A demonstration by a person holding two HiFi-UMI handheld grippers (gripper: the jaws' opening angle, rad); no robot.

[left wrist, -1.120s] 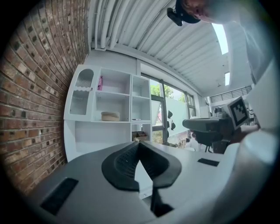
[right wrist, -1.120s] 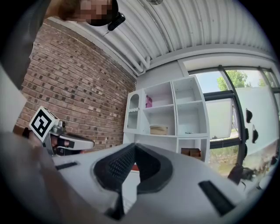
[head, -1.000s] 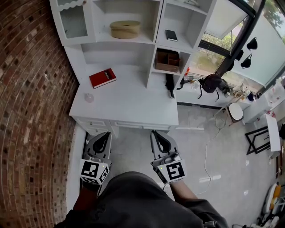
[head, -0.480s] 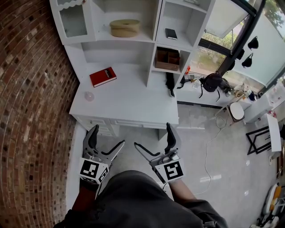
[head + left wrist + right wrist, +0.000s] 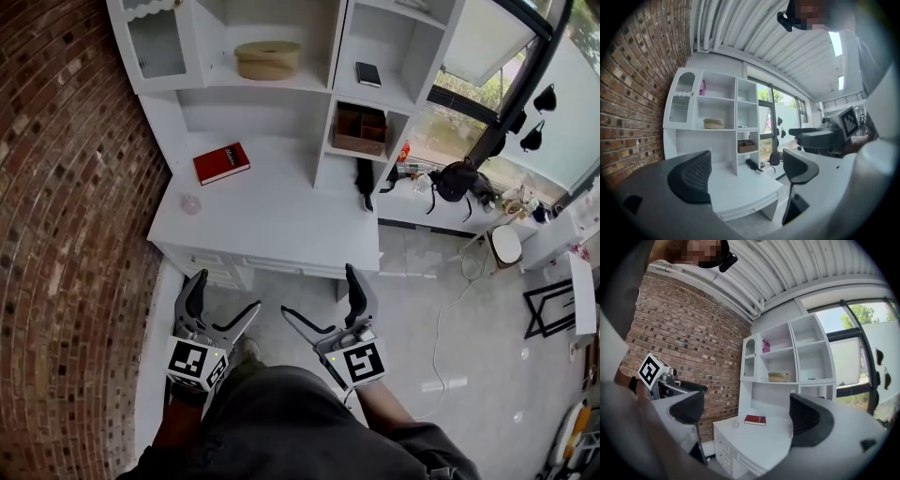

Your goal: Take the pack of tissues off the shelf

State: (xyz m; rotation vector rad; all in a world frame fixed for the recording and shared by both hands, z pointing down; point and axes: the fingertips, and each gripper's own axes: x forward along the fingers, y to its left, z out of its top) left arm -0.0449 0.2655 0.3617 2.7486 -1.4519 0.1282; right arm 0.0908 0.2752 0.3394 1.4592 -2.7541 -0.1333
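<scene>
The left gripper [image 5: 226, 293] and right gripper [image 5: 318, 290], jaws just opened wide and empty, sit well below the tan box [image 5: 268, 59]. The pink pack [image 5: 702, 87] stands upright one shelf above that box — up ahead, probably nearer the left gripper.

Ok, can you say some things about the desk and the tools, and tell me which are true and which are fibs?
1. A red book lies on the white desk. True.
2. The left tool holds the pink pack. False: its jaws have just been opening and nothing is between them. The pink pack sits high up in the shelf unit.
3. A round tan box sits in the shelf unit. True.
4. The right tool is shut. False: its jaws have just been opening and are wide apart and empty.
</scene>
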